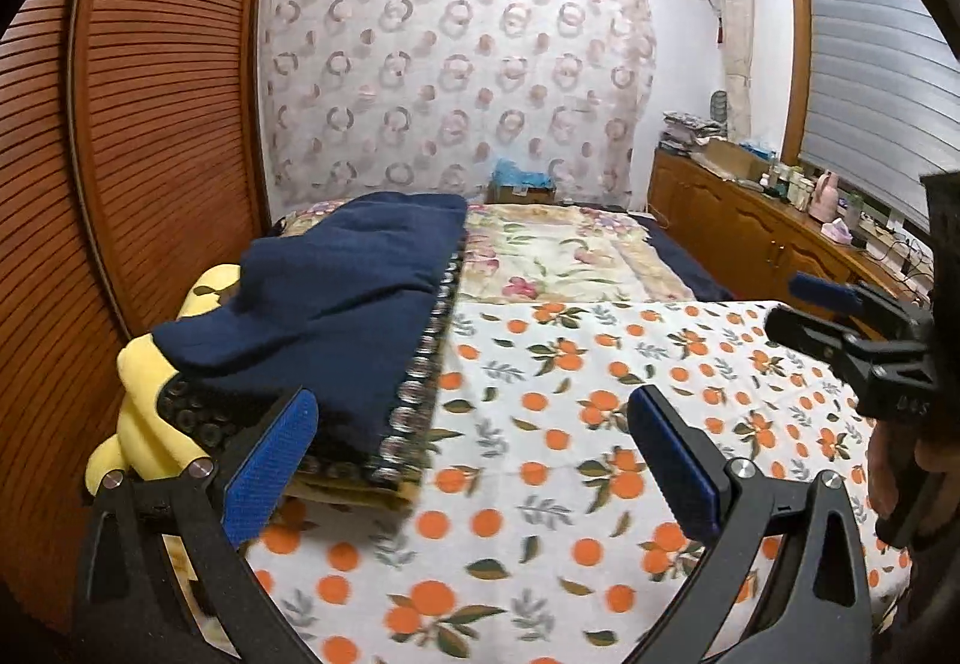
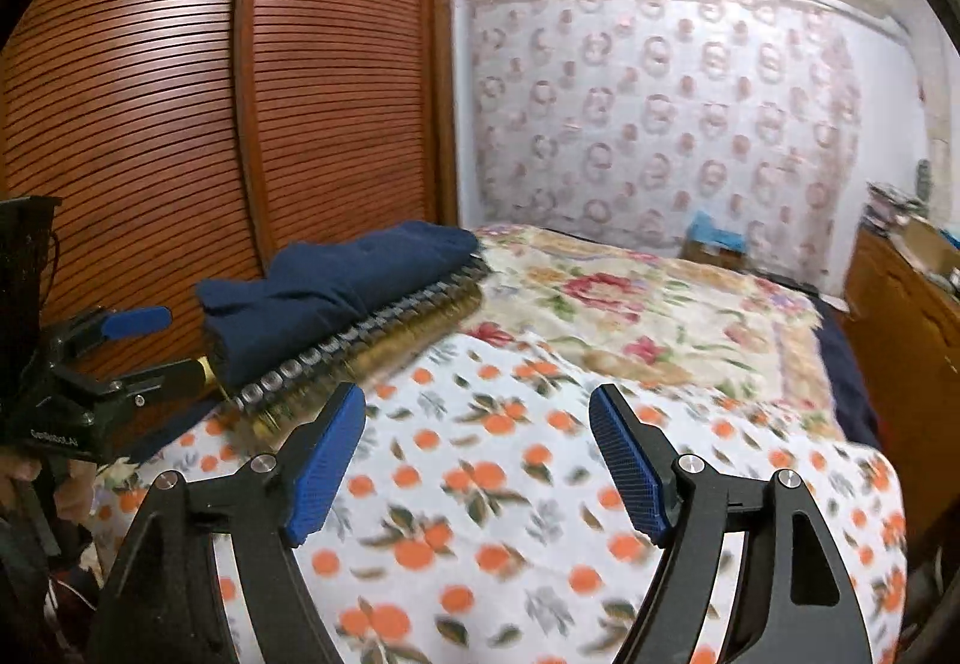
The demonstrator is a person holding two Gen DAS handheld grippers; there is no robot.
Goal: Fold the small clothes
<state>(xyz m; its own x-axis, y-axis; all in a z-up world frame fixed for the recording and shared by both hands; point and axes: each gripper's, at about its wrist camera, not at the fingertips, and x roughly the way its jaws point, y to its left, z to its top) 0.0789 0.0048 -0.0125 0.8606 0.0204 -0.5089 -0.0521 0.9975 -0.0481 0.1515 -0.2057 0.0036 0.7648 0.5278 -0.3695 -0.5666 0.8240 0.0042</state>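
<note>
Bedroom, orange-print blanket (image 1: pixel 540 424) bare between two spread, empty grippers.
Left gripper (image 1: pixel 474 460) and right gripper (image 2: pixel 477 460) grasp nothing; beyond, navy garment (image 2: pixel 336 280) tops a folded stack (image 1: pixel 414 400), apparently finished; further clothes unseen.

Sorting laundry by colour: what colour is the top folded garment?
Navy blue, clearest in the left wrist view.
</note>
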